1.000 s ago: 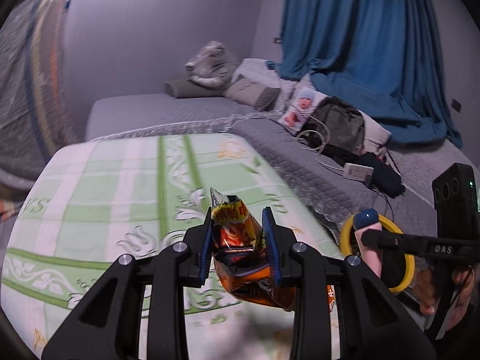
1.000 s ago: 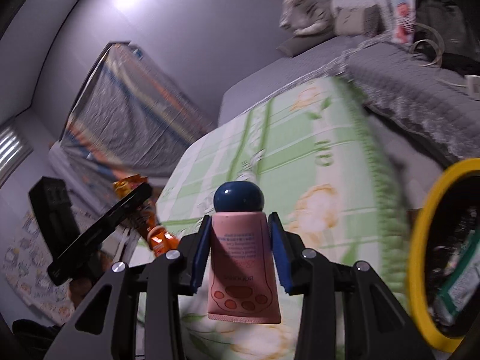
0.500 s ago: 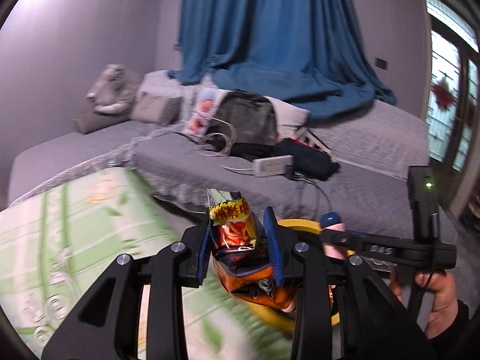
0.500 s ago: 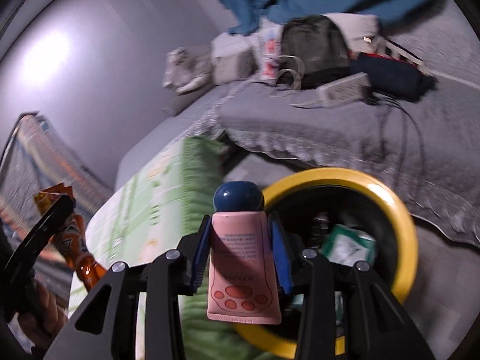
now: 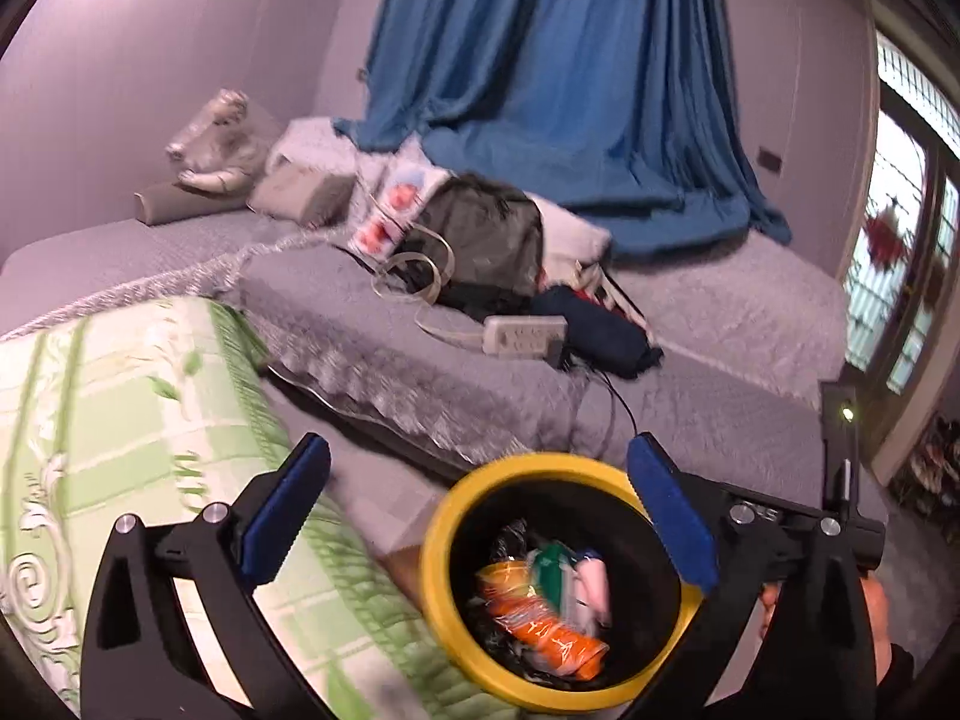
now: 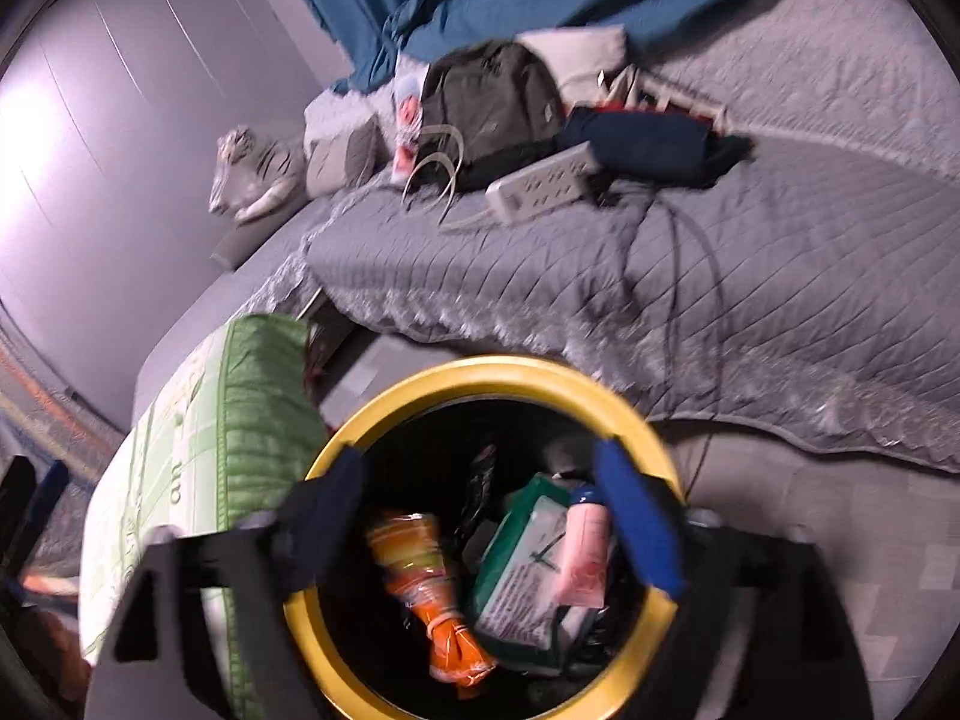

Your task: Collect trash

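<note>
A black bin with a yellow rim [image 5: 441,525] [image 6: 336,450] stands on the floor between the two beds. Inside lie an orange snack bag [image 5: 540,624] [image 6: 432,582], a pink tube [image 5: 591,579] [image 6: 585,546] and a green-and-white pack [image 6: 522,564]. My left gripper [image 5: 477,516] is open and empty above the bin's left side. My right gripper [image 6: 486,522] is open and empty right over the bin's mouth.
A green floral quilt [image 5: 120,420] covers the bed on the left. The grey bed [image 5: 690,312] behind carries a dark backpack [image 5: 486,240], a power strip [image 5: 522,336] with cords, folded clothes and pillows. A blue curtain [image 5: 570,72] hangs behind.
Both grippers swung from the green bed to the bin and opened. The snack bag and the pink tube dropped from them into the bin.
</note>
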`<state>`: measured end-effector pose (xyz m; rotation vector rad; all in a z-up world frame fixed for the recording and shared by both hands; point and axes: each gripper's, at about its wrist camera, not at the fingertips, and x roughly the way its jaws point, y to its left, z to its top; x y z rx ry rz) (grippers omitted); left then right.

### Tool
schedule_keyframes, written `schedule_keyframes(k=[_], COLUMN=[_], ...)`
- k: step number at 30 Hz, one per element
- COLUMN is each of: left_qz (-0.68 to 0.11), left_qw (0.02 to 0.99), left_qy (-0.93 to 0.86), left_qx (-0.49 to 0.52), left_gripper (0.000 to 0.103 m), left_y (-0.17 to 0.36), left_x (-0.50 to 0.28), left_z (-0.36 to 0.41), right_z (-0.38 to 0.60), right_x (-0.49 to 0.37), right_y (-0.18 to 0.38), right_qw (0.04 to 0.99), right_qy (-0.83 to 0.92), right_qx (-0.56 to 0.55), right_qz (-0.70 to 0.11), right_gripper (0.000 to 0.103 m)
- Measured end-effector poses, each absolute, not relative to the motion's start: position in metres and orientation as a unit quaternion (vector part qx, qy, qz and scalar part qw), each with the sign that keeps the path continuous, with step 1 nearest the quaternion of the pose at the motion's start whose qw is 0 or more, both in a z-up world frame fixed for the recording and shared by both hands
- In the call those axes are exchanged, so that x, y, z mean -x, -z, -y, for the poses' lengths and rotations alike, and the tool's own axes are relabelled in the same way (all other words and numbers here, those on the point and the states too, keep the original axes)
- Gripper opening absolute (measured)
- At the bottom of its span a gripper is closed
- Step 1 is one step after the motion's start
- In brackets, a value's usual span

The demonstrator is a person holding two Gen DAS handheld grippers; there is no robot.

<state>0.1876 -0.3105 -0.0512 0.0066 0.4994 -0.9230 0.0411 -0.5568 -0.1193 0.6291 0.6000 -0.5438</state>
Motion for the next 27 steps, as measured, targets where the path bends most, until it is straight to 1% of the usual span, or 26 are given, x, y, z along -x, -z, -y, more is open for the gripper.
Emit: schedule_keyframes(k=[1, 4, 6, 8, 13, 17, 22, 27], left_qz=[-0.234, -0.213, -0.206, -0.188, -0.122, -0.104, -0.099, -0.076], left_qw=[0.870, 0.889, 0.892, 0.905, 0.953, 0.970, 0.983, 0.992], left_qy=[0.435, 0.405, 0.401, 0.381, 0.277, 0.219, 0.153, 0.098], left_qx=[-0.002, 0.000, 0.013, 0.015, -0.018, -0.014, 0.001, 0.021], left_gripper=[0.095, 0.095, 0.095, 0.095, 0.095, 0.095, 0.095, 0.095], left_y=[0.048, 0.037, 0.031, 0.025, 0.011, 0.002, -0.003, -0.005], left_x=[-0.187, -0.182, -0.179, -0.173, -0.148, -0.130, -0.112, -0.083], left_z=[0.305, 0.266, 0.240, 0.212, 0.142, 0.088, 0.028, -0.021], right_z=[0.550, 0.540, 0.522, 0.501, 0.431, 0.362, 0.270, 0.215], right_x=[-0.037, -0.036, -0.034, -0.033, -0.039, -0.044, -0.043, -0.029], right_y=[0.114, 0.106, 0.101, 0.095, 0.075, 0.054, 0.028, 0.006], right_qw=[0.875, 0.870, 0.880, 0.894, 0.927, 0.952, 0.979, 0.991], right_qy=[0.269, 0.309, 0.304, 0.283, 0.212, 0.146, 0.063, 0.015], right_qx=[-0.290, -0.258, -0.237, -0.226, -0.194, -0.157, -0.083, -0.040], right_qz=[-0.279, -0.284, -0.277, -0.264, -0.240, -0.218, -0.174, -0.129], right_gripper=[0.095, 0.095, 0.095, 0.095, 0.095, 0.095, 0.095, 0.095])
